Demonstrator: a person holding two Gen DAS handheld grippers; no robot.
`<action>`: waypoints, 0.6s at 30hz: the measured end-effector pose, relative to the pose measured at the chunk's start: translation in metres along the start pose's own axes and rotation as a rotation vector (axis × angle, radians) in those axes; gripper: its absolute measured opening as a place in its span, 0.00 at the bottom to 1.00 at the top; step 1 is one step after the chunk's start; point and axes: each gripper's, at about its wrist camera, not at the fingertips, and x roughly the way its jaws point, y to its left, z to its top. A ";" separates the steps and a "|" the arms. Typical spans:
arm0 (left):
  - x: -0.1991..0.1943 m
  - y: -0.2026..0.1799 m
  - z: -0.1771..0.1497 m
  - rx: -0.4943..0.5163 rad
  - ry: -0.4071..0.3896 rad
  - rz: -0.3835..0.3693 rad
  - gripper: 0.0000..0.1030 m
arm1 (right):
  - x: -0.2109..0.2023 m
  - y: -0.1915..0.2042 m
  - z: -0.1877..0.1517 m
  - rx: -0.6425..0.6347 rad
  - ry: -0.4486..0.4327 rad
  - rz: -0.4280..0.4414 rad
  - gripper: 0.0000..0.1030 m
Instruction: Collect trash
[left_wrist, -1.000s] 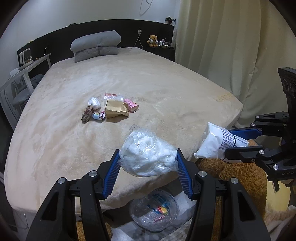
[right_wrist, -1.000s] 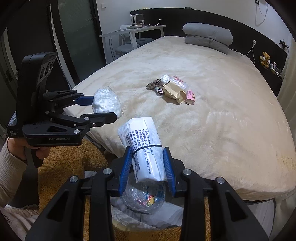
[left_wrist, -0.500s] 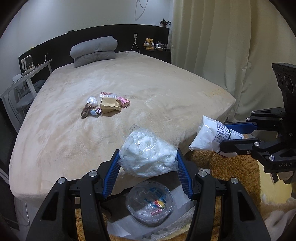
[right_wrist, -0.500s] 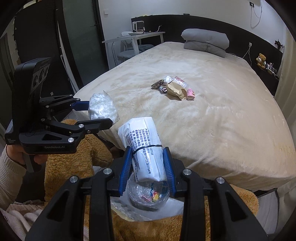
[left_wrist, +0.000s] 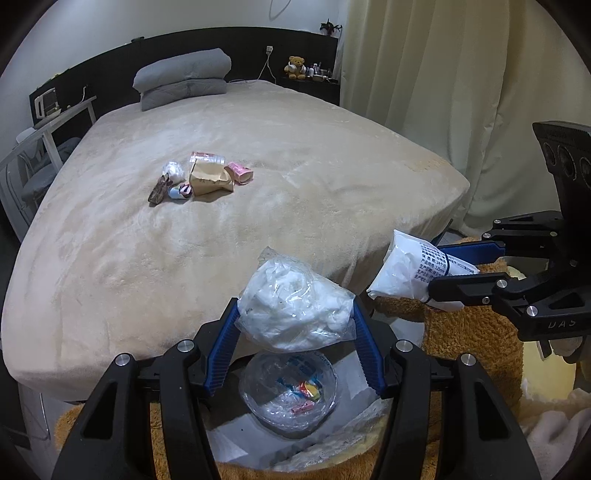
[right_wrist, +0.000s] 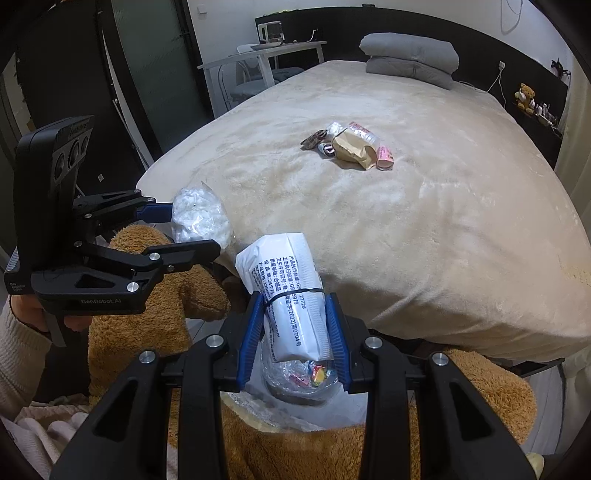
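Note:
My left gripper (left_wrist: 295, 314) is shut on a clear plastic bag of white wadding (left_wrist: 295, 308), seen again as the bag of wadding (right_wrist: 201, 218) in the right wrist view. My right gripper (right_wrist: 295, 317) is shut on a white printed packet (right_wrist: 291, 295) with a dark band round it; the same packet (left_wrist: 410, 269) shows at the right of the left wrist view. Both loads hang past the foot of the bed, above a clear-lined bin (left_wrist: 288, 393) with sweet wrappers in it, which appears as the bin (right_wrist: 303, 376) under the packet. More trash (left_wrist: 201, 179) lies in a small pile mid-bed.
The beige bed (left_wrist: 258, 206) fills the view ahead, with grey pillows (left_wrist: 183, 83) at its head. A brown plush surface (right_wrist: 155, 295) surrounds the bin. A curtain (left_wrist: 461, 92) hangs at the right, a white desk (right_wrist: 266, 59) stands at the left. A hand (right_wrist: 33, 314) holds the left gripper.
Both grippers have drawn back from the bed and sunk slightly, each still holding its load. The bin and the brown plush now show more fully beneath them.

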 end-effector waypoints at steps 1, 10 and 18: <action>0.006 0.002 -0.001 -0.004 0.011 -0.005 0.55 | 0.005 -0.001 0.000 0.004 0.012 0.003 0.34; 0.052 0.013 -0.015 -0.039 0.112 -0.054 0.55 | 0.046 -0.015 -0.002 0.038 0.103 0.030 0.34; 0.083 0.022 -0.025 -0.067 0.192 -0.085 0.55 | 0.082 -0.026 -0.005 0.067 0.181 0.056 0.34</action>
